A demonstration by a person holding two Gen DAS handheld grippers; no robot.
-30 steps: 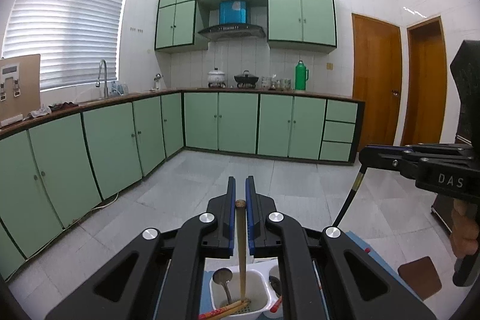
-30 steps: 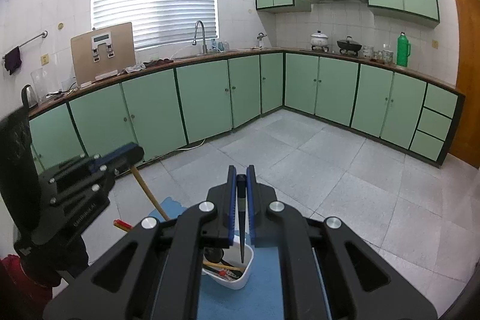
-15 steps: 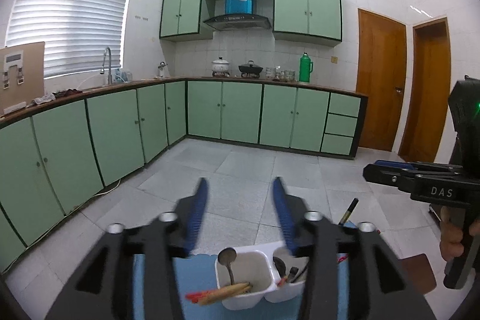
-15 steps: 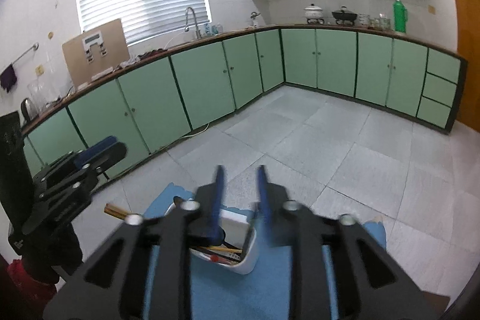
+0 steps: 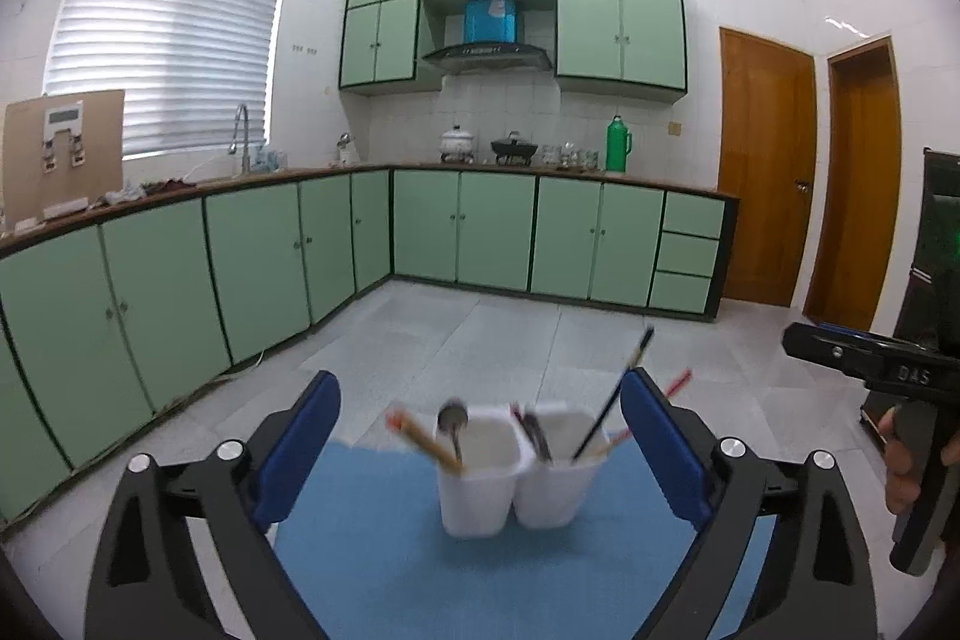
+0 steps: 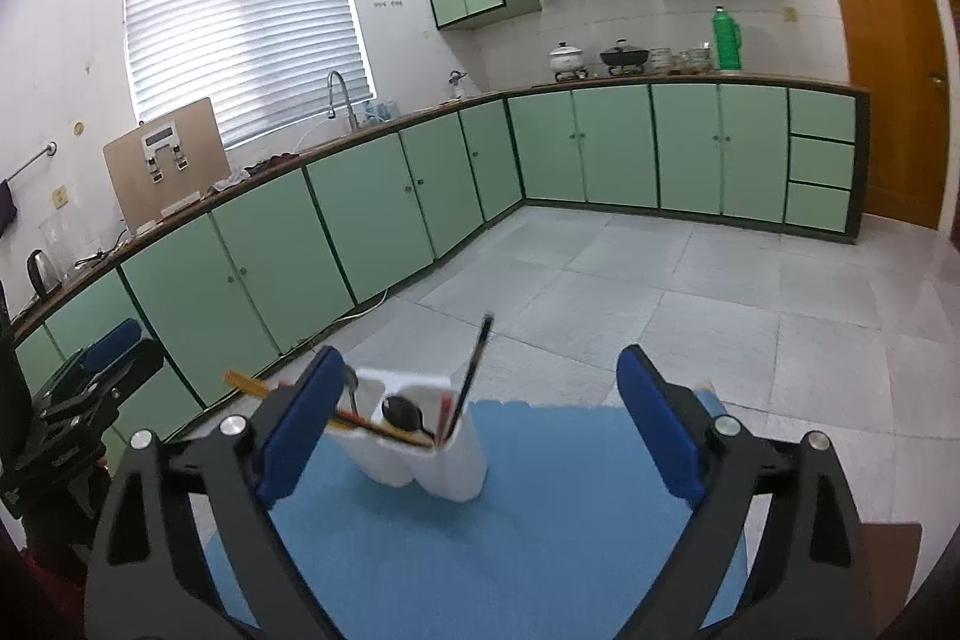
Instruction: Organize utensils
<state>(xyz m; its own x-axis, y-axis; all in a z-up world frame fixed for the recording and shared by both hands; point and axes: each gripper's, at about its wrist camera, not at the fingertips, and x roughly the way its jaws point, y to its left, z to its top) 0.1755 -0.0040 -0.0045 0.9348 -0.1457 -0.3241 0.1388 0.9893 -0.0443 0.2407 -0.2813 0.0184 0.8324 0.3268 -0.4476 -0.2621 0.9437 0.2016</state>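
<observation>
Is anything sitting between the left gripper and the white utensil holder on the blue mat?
Nothing visible does. The left gripper is open and empty, and only bare blue mat lies between its fingers and the white utensil holder. The right gripper is also open, off to the side.

I see green cabinets (image 5: 492, 235) below a long counter, a tap (image 6: 339, 91) under the window blinds (image 5: 162, 46), a green flask (image 6: 726, 40), and two brown doors (image 5: 765, 166).
</observation>
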